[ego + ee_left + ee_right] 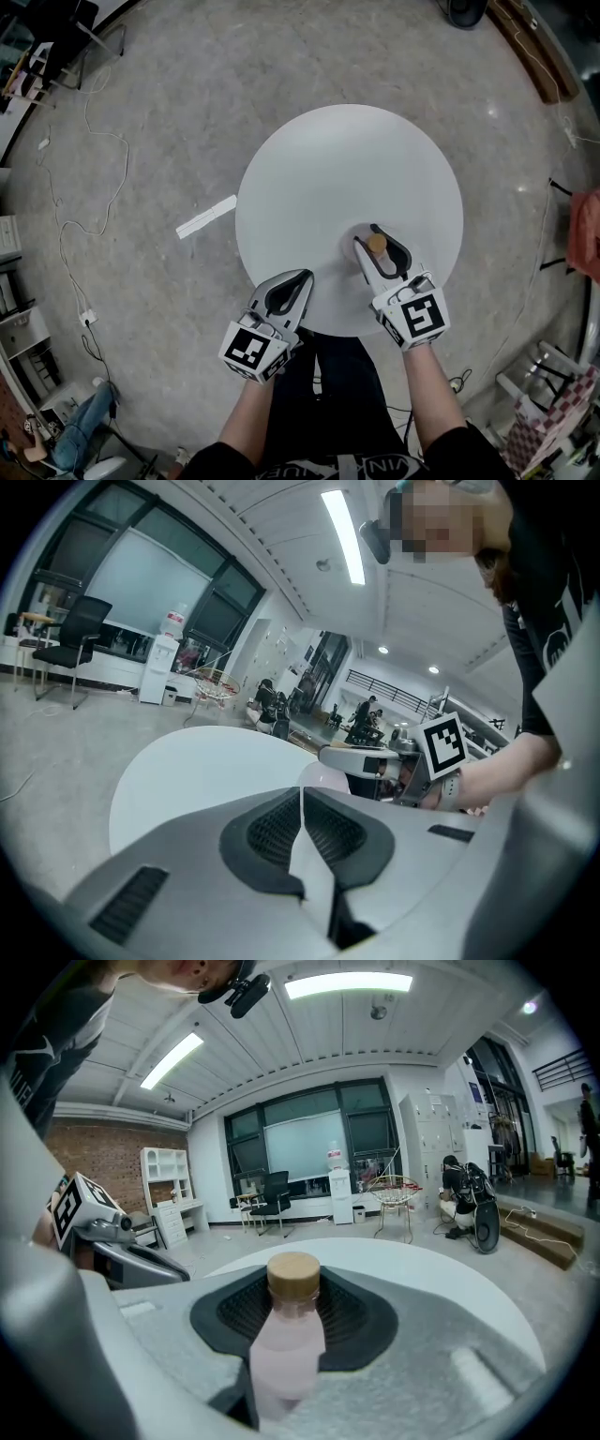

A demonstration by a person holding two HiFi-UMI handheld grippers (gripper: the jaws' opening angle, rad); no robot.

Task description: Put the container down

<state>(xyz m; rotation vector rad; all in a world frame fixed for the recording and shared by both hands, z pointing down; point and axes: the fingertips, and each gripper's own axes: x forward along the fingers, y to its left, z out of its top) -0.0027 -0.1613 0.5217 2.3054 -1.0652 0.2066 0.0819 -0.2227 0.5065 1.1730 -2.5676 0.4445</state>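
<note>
A pale pink bottle [286, 1354] with a tan round cap [377, 244] is the container. My right gripper [367, 236] is shut on its body, over the near right part of the round white table [347, 159]. The bottle stands upright between the dark pads [352, 1321]. Whether its base touches the table I cannot tell. My left gripper [302, 277] hovers at the table's near edge, to the left of the right one, shut with nothing in it. In the left gripper view the bottle [323, 778] shows just past the closed jaws, with the right gripper [370, 759] on it.
A white strip [206, 217] and loose cables [84, 187] lie on the grey floor left of the table. A wooden plank [539, 52] lies far right, with red checkered cloth [553, 412] at near right. An office chair [70, 635] and a water dispenser [159, 667] stand farther off.
</note>
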